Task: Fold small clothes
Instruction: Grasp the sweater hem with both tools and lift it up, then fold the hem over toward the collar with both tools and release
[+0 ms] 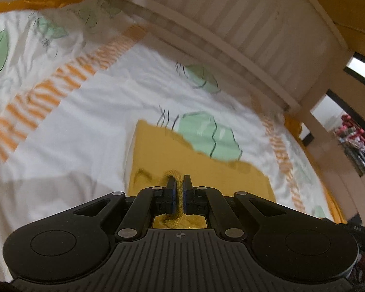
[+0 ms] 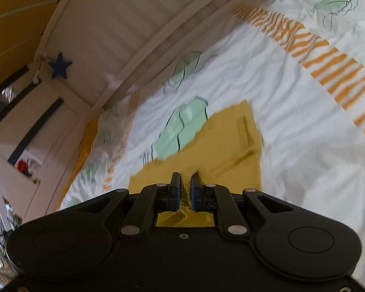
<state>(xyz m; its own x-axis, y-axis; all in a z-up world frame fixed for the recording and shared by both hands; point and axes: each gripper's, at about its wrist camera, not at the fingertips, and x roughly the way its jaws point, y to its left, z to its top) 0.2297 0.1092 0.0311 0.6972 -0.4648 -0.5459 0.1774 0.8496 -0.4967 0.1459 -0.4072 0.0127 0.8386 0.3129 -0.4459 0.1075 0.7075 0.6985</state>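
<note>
A small mustard-yellow knitted garment [image 1: 202, 168] lies on the white bedspread [image 1: 90, 126], and part of it is lifted off the bed. My left gripper [image 1: 178, 180] is shut on a ribbed edge of that garment, with yellow knit bunched between its pads. In the right wrist view the same garment [image 2: 231, 141] stretches away from my right gripper [image 2: 185, 178], which is shut on another ribbed edge. Both views are blurred.
The bedspread [image 2: 292, 121] carries green leaf prints and orange striped bands. A white slatted bed frame [image 1: 243, 36] runs along the far side, with a blue star [image 2: 60, 66] on it in the right wrist view. Shelves and a doorway [image 1: 352, 126] lie beyond.
</note>
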